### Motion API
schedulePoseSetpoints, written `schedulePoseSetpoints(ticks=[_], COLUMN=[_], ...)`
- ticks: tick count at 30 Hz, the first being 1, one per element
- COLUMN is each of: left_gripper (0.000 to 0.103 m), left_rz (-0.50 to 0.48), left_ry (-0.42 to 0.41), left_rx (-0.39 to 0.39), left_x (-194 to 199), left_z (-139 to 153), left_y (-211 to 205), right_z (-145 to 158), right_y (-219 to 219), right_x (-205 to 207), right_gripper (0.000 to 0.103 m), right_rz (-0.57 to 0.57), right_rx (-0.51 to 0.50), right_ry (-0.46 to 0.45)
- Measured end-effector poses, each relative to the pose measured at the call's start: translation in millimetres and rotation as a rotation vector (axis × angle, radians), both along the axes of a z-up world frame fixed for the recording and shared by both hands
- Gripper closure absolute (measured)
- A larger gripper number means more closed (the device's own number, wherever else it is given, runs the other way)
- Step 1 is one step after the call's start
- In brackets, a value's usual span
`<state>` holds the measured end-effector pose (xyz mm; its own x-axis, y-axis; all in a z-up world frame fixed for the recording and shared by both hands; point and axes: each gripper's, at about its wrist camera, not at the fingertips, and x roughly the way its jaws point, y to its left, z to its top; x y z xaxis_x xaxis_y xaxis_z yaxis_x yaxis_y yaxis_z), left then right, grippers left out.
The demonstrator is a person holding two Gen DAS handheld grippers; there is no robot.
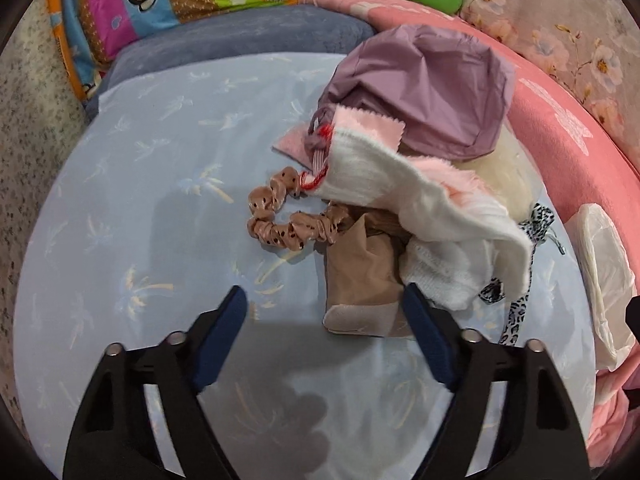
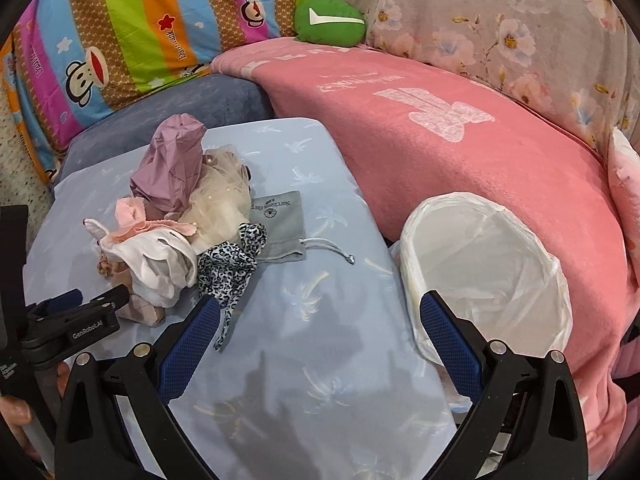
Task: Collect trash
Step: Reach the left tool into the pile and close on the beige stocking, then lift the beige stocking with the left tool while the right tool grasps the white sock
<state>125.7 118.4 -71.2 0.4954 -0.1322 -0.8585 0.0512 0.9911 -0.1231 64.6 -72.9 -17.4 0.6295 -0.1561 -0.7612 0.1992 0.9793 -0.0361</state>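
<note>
A heap of small things lies on the light blue sheet (image 1: pixel 140 200): a purple cloth bag (image 1: pixel 424 88), a white sock (image 1: pixel 400 188), a tan dotted scrunchie (image 1: pixel 276 216), a beige stocking (image 1: pixel 360 276) and a leopard-print ribbon (image 1: pixel 516 316). My left gripper (image 1: pixel 324 288) hangs open just over the stocking's near end, its right pad beside the cloth and its left pad well clear. In the right wrist view the same heap (image 2: pixel 168 232) sits at the left, with the left gripper (image 2: pixel 100 294) at its near edge. My right gripper (image 2: pixel 318 298) stands open over bare sheet, between the ribbon (image 2: pixel 232 264) and the white-lined bin (image 2: pixel 480 264).
A grey drawstring pouch (image 2: pixel 280 216) and cream tulle (image 2: pixel 220 200) lie behind the heap. A pink blanket (image 2: pixel 460 140) rises right of the bin. A striped cartoon pillow (image 2: pixel 120 32), a green plush (image 2: pixel 328 20) and a blue-grey cushion (image 2: pixel 180 108) line the back.
</note>
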Motion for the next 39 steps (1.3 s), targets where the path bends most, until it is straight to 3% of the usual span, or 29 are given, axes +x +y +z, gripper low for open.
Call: schedulePoseSetpoints(ticks=[4,7,11,16,22,26,31,36,39], left_gripper=[0.036,0.038,0.067,0.089,0.091,0.092,0.092,0.092,0.092], left_rz=[0.008,0.006,-0.019,-0.036,-0.038,-0.030,-0.029,-0.029,-0.034], left_ry=[0.031,0.033,0.056,0.059,0.066,0.068,0.062,0.055,0.051], left_rx=[-0.088,-0.132,-0.208,-0.253,-0.267,-0.273,-0.277,-0.303,-0.305], left_x=[5.0,10.0,14.2,11.3,15.0,12.7,9.3,8.6,9.0], left_z=[-6.0,-7.1,-9.2,-6.3,0.5,2.1,8.2,15.7,18.4], left_y=[6.8,9.3,10.8,14.2,16.3,18.4,24.1,27.3,25.6], right_z=[-6.2,-12.9,-20.4,-26.0,-29.7,-33.6,-28.8,-28.7,-32.4], right_y=[8.0,17.0,34.3,59.2,86.9,94.7,93.2,96.4,102.6], right_x=[8.7,16.7,29.2,41.1,53.8,60.8,47.4,35.6,37.1], right_gripper=[0.013,0.023,0.042,0.055,0.062,0.073,0.071,0.050,0.049], right_rz=[0.022,0.056,0.122,0.202,0.279,0.295,0.311,0.332,0.345], right_rx=[0.026,0.055,0.115,0.169,0.163,0.183,0.181,0.165,0.147], right_ry=[0.010,0.030,0.052,0.065,0.063,0.098,0.091,0.083,0.087])
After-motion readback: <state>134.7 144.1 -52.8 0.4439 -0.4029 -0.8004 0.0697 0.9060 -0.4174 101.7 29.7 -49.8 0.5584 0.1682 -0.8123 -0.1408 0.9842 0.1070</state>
